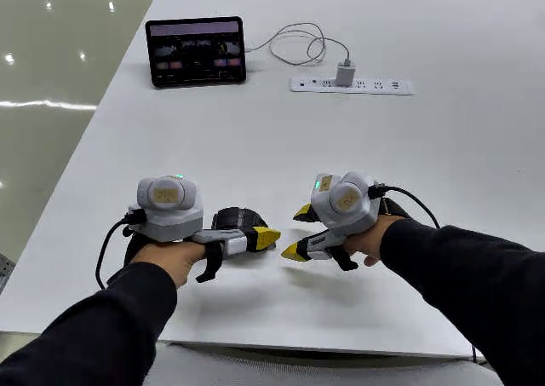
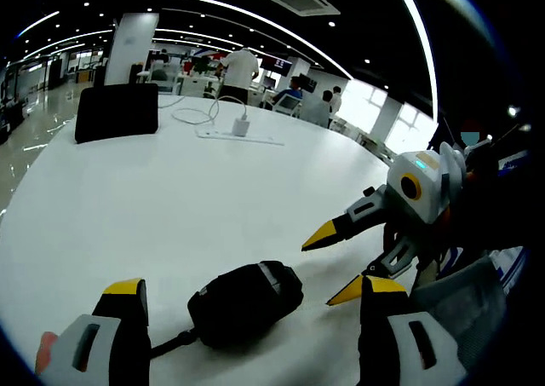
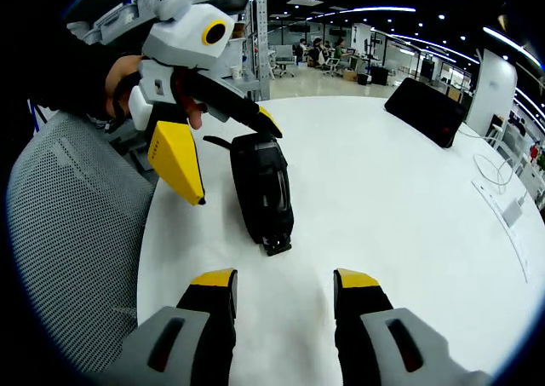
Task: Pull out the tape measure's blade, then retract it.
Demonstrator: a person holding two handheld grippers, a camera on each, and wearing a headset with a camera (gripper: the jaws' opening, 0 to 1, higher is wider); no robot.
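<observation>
**Desk:** Where is the tape measure?

**Photographer:** The black tape measure [image 1: 237, 218] lies on the white table [image 1: 341, 147], close to the near edge. It sits between the jaws of the left gripper [image 2: 254, 285], which stand wide, with a gap showing on each side of the case in the left gripper view. Whether the far jaw touches the case, I cannot tell.

**Desk:** And the other gripper?

**Photographer:** The right gripper [image 3: 284, 277] hangs just right of the case, its jaws parted and holding nothing, with their yellow tips pointing left at the case. In the right gripper view the case's hook end faces those jaws.

**Desk:** Anything else on the table?

**Photographer:** At the far side there is a dark tablet [image 1: 196, 50]. Right of it is a white power strip [image 1: 351, 85] with a charger [image 1: 344, 73] plugged in, and a looped cable [image 1: 298, 41].
</observation>
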